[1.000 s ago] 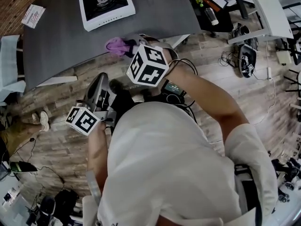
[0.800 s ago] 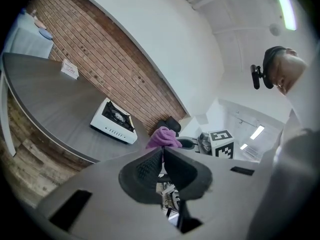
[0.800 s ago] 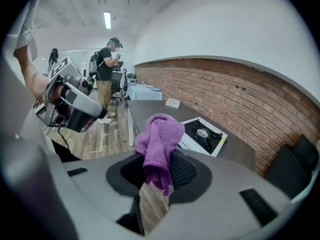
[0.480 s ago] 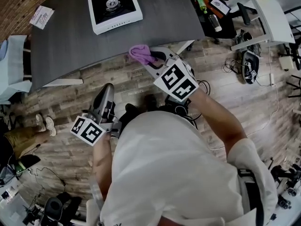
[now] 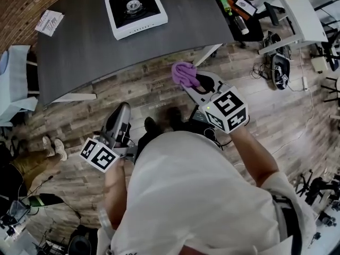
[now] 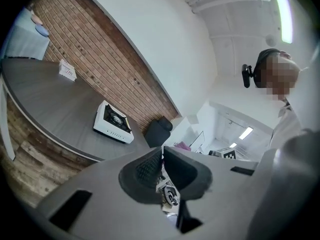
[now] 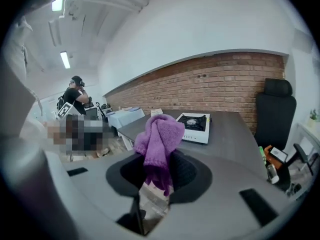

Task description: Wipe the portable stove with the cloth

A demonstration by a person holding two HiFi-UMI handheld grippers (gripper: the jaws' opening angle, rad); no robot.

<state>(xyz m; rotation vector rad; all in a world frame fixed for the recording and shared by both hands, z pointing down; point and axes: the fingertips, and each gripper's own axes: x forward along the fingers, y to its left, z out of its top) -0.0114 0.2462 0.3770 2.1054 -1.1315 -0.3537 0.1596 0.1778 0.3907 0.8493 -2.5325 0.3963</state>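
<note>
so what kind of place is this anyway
Likely a lab or studio workspace, not a home kitchen: a bare brick wall, ceiling strip lights, and an office chair by a grey table holding the stove.

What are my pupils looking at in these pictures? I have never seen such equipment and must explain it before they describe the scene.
A person holds a two-jaw gripper in each hand; there is no robot arm. One picture looks down from a camera on the person's head; the other two come from cameras riding on each gripper. On the grey table are a white portable stove and a paper card. The right gripper is clamped on a purple cloth. The left gripper is shut and empty. Neither touches the stove.
</note>
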